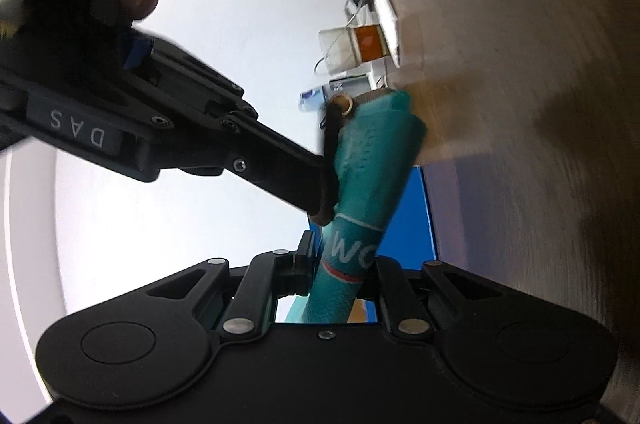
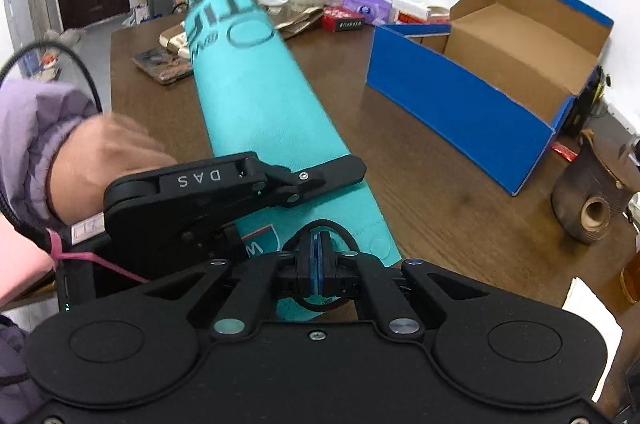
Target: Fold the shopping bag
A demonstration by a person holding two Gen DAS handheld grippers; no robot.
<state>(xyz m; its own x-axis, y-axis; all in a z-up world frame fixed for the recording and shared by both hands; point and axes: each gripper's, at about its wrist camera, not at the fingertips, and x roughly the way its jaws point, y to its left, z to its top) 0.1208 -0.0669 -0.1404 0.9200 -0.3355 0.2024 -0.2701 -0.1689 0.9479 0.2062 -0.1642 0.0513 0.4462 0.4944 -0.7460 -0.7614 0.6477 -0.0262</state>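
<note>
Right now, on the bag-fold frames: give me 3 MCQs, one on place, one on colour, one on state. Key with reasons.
1. Where is the blue cardboard box relative to the teal shopping bag in the right wrist view?
A. To its right on the table
B. Under it
C. To its left

2. What colour is the outside of the box?
A. Red
B. Blue
C. Green

3. What is the state of the right gripper?
A. Wide open above the bag
B. Shut, with the bag's black cord looped around its tips
C. Shut on the box flap

Key:
1 A, the box stands on the brown table right of the folded strip, apart from it.
2 B, its outer walls are blue and the inside is plain brown.
3 B, the jaws meet and the cord arcs around them.
</note>
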